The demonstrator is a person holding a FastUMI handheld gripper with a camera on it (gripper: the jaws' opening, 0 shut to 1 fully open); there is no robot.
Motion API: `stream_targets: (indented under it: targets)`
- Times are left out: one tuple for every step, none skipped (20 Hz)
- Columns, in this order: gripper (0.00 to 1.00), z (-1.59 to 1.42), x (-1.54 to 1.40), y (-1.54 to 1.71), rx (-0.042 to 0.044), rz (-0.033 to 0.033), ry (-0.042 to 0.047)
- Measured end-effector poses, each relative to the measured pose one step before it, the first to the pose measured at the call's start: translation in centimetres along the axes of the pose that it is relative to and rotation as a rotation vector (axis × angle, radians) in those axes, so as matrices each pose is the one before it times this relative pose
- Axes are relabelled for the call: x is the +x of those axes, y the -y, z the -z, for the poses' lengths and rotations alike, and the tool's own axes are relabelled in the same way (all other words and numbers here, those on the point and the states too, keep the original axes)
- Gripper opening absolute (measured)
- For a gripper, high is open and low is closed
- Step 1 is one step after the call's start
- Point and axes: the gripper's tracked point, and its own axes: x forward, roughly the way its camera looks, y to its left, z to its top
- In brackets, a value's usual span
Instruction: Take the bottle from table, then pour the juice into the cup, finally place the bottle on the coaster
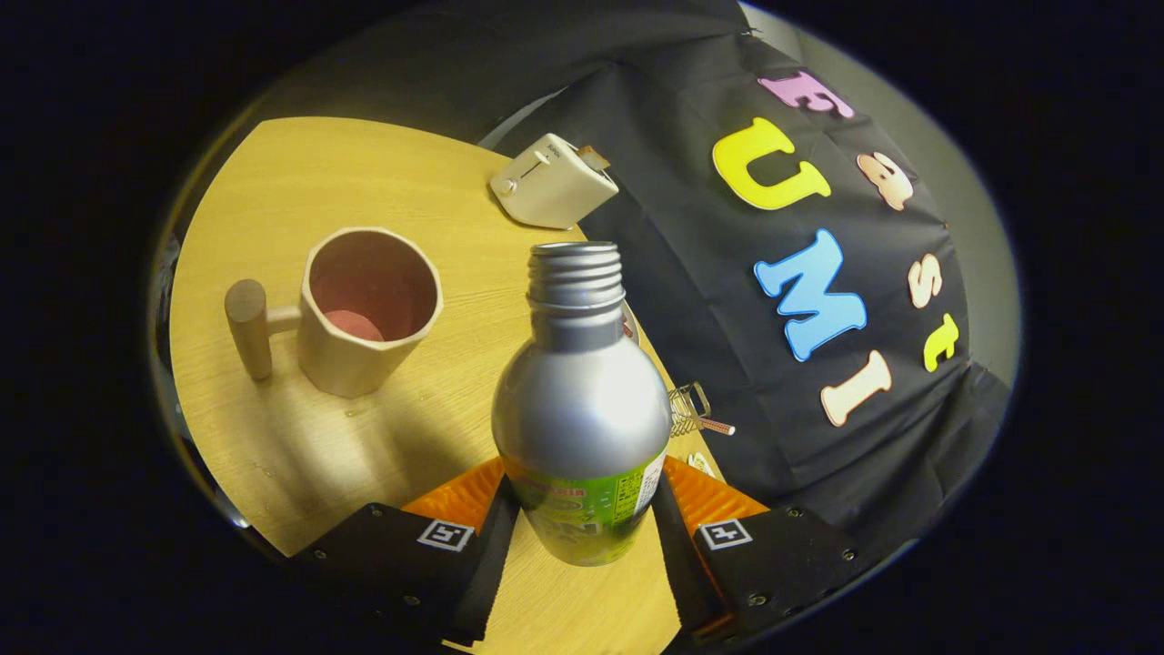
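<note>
The wooden bench tilts across the view. The tongs hold the silver bottle, both orange fingers pressed to its green label, its uncapped mouth open. The beige cup stands beyond it, handle outward. A white toaster sits at the far edge.

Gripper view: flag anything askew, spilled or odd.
Nothing spilled or damaged. The tool is shut on the uncapped bottle, lifted beside the upright cup. The whole scene looks tilted, toaster included.
</note>
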Motion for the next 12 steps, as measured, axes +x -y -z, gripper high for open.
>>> stream_targets:
  targets:
    - [0.75, -0.157, 0.026, -0.066, -0.02832, 0.00040, -0.01036]
    - [0.75, -0.166, 0.169, -0.079, -0.02308, -0.00098, -0.00801]
    - [0.75, -0.065, 0.167, -0.221, -0.02636, -0.00327, -0.00997]
    - [0.75, -0.068, 0.144, -0.204, -0.01899, -0.00274, -0.00394]
    - [0.75, 0.087, 0.098, -0.208, -0.02699, -0.00041, -0.00510]
    - [0.75, -0.098, -0.022, -0.079, -0.02449, 0.00013, -0.00214]
    - [0.75, -0.105, 0.017, -0.255, -0.02201, 0.00045, -0.00390]
    - [0.75, -0.168, -0.081, -0.129, -0.02552, -0.00213, -0.00643]
    - [0.75, 0.030, 0.118, -0.160, -0.02778, 0.00051, -0.00867]
    - [0.75, 0.037, 0.047, -0.017, -0.02560, 0.00315, -0.01172]
    - [0.75, 0.140, 0.034, -0.268, -0.02384, -0.00061, -0.01665]
    - [0.75, 0.048, 0.060, -0.124, -0.01874, -0.00211, -0.01401]
